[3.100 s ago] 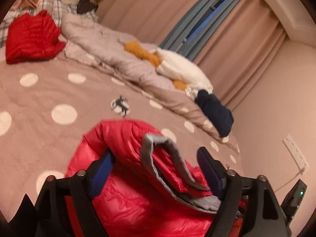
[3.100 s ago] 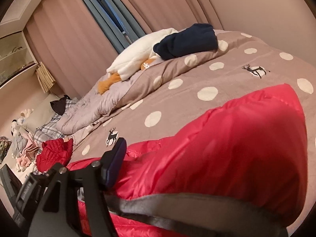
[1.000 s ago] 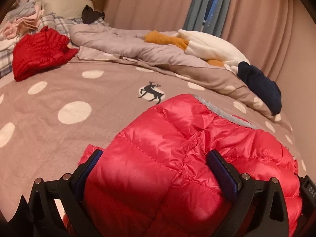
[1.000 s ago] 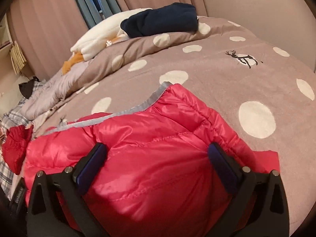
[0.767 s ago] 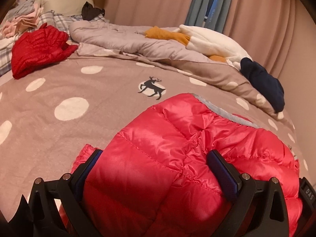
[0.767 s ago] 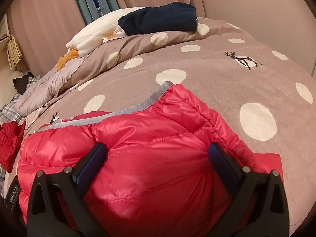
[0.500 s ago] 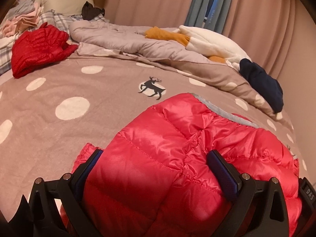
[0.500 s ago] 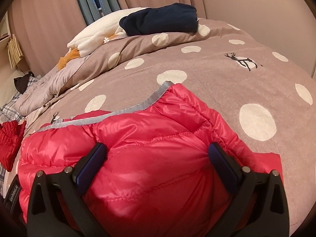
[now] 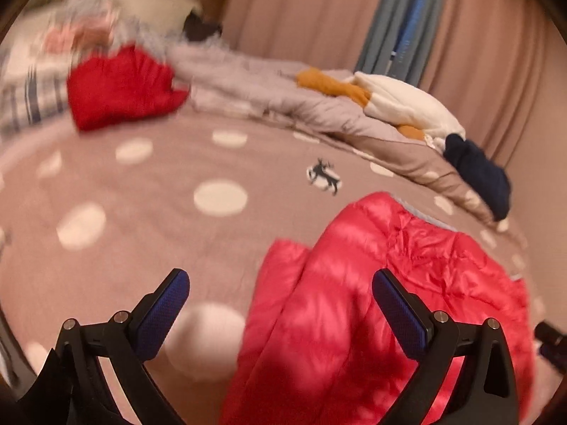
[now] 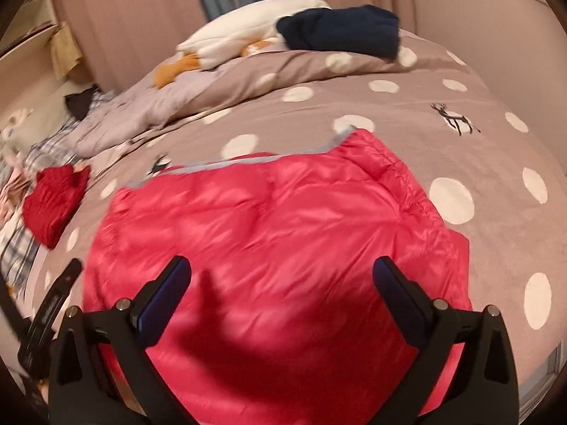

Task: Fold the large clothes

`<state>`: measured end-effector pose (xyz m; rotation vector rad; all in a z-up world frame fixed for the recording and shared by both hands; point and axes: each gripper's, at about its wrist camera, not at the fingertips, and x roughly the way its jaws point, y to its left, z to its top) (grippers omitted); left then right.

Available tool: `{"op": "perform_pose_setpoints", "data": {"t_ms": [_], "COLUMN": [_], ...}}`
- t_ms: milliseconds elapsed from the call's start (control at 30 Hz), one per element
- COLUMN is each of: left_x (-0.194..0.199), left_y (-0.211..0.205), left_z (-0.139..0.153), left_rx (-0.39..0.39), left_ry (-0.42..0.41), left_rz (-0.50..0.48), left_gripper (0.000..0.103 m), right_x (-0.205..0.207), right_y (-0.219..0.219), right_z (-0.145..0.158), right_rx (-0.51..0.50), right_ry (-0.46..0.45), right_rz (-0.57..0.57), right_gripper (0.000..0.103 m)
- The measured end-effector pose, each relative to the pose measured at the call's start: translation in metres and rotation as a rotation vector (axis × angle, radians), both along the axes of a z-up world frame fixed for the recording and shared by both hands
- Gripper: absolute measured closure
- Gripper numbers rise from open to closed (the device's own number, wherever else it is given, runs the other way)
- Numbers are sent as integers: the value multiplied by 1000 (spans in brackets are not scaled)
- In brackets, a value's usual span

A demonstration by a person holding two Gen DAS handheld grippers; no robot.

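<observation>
I'm holding both claws, left [image 9: 280, 304] and right [image 10: 281, 287], wide open, gripping nothing. The jacket [image 10: 276, 248] is lying folded on the bed [image 10: 478, 163]; other clothes are waiting.

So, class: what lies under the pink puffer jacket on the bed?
The pink puffer jacket lies folded on the polka-dot duvet, which shows all round it. What it covers is hidden.
</observation>
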<state>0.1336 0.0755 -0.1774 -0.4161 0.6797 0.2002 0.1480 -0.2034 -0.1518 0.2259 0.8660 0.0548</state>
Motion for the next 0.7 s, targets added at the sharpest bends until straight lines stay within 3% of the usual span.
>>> {"op": "perform_pose_setpoints", "data": {"t_ms": [67, 267, 367, 467, 533, 700], "left_x": [-4, -9, -9, -4, -8, -4], "left_y": [9, -3, -7, -7, -4, -4], "left_z": [-11, -16, -17, -21, -22, -30], "left_rx": [-14, 172, 193, 170, 134, -6], "left_ry": [37, 43, 41, 65, 63, 98], "left_rz": [54, 83, 73, 59, 53, 3], "left_gripper": [1, 1, 1, 1, 1, 1], "right_x": [-7, -12, -8, 6, 19, 42], "right_y": [9, 19, 20, 22, 24, 33], "right_z": [2, -10, -18, -35, -53, -73], "right_rx": [-25, -33, -42, -20, -56, -141], "right_ry": [14, 123, 176, 214, 248, 232], "right_rz": [33, 38, 27, 43, 31, 40], "right_gripper": [0, 0, 0, 0, 0, 0]}}
